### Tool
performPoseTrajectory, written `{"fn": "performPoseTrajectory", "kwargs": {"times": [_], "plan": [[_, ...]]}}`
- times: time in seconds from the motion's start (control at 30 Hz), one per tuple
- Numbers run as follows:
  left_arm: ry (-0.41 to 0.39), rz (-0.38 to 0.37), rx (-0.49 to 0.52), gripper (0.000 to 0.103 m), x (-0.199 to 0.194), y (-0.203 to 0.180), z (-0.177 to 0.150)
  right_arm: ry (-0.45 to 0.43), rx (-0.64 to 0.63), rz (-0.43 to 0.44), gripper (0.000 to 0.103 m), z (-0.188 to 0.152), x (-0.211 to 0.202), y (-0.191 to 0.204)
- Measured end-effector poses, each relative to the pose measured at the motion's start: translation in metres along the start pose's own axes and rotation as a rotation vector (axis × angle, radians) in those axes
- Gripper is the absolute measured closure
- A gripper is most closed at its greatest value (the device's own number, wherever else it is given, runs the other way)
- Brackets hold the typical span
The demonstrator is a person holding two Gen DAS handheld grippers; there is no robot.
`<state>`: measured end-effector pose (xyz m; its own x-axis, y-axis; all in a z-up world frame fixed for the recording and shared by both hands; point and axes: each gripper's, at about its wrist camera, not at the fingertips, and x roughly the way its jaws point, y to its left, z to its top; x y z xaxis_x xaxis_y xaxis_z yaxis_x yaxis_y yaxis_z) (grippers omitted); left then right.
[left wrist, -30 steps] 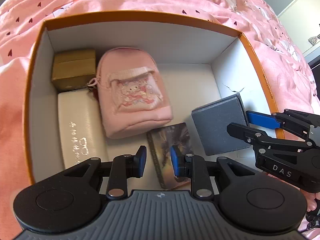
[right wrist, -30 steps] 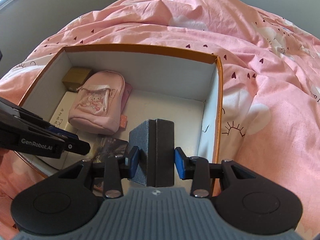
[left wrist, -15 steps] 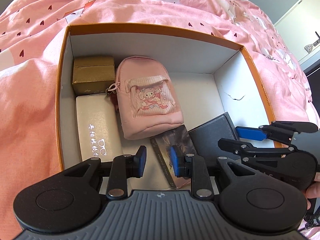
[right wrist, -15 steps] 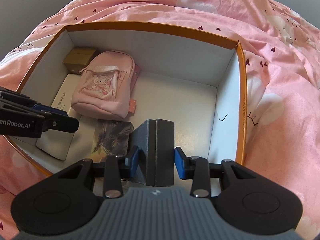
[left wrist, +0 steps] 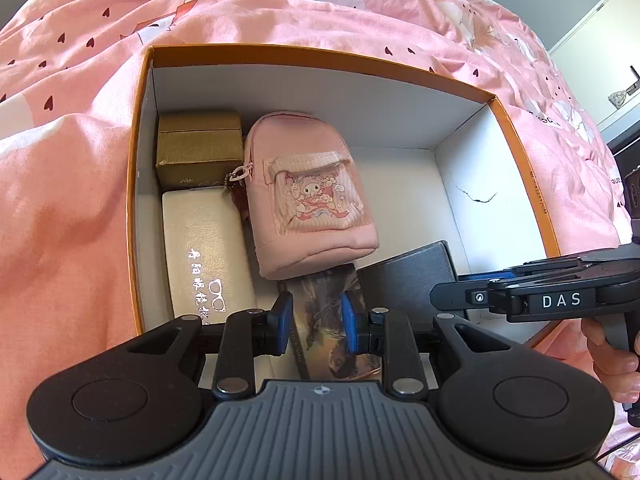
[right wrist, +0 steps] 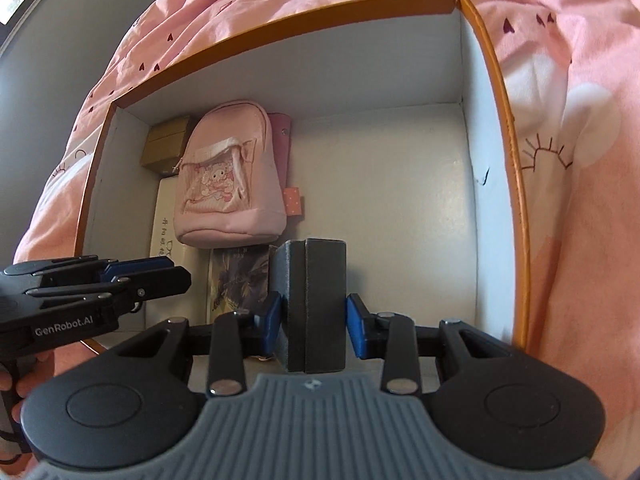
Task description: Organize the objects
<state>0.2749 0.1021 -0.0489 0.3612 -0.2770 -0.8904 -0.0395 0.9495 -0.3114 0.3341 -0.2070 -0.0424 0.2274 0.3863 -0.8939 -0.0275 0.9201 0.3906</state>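
My right tool [right wrist: 313, 322], its jaws just closing in, grips the dark grey case [right wrist: 314, 304] inside the orange box [right wrist: 496, 128]. My left tool [left wrist: 314, 320] stands narrowly parted and empty above the illustrated card [left wrist: 324, 320].

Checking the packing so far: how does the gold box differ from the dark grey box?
The ribbed gold cardboard box sits in the far left corner of the orange-rimmed carton, with no claw on it. The dark grey hinged box, plainer and taller-looking, stands on edge between the right claw pads. Both are small, closed and rectangular.
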Motion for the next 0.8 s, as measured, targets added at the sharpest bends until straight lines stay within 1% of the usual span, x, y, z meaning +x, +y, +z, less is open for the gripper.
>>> {"fn": "performPoseTrajectory", "kwargs": {"times": [0.2, 0.33, 0.43, 0.47, 0.53, 0.6, 0.73, 0.8], "plan": [[0.004, 0.003, 0.000, 0.074, 0.001, 0.001, 0.001, 0.027, 0.009, 0.022, 0.065, 0.006, 0.006, 0.001], [0.007, 0.006, 0.005, 0.074, 0.001, 0.000, 0.002, 0.050, 0.019, 0.003, 0.062, 0.010, 0.013, -0.002], [0.010, 0.013, 0.014, 0.074, 0.001, 0.000, 0.001, 0.055, -0.009, -0.023, 0.061, 0.010, 0.015, 0.003], [0.010, 0.019, 0.020, 0.074, 0.001, -0.001, 0.001, 0.057, -0.023, -0.037, 0.059, 0.010, 0.016, 0.005], [0.007, 0.031, 0.030, 0.074, 0.001, -0.003, 0.000, 0.078, -0.065, -0.094, 0.049, 0.010, 0.023, 0.011], [0.007, 0.030, 0.033, 0.074, 0.001, -0.003, -0.001, 0.095, -0.091, -0.115, 0.045, 0.008, 0.029, 0.013], [0.008, 0.036, 0.046, 0.073, 0.001, -0.004, -0.003, 0.103, -0.097, -0.119, 0.043, 0.010, 0.032, 0.014], [0.008, 0.041, 0.055, 0.073, 0.001, -0.005, -0.004, 0.114, -0.104, -0.141, 0.040, 0.012, 0.034, 0.013]]}}
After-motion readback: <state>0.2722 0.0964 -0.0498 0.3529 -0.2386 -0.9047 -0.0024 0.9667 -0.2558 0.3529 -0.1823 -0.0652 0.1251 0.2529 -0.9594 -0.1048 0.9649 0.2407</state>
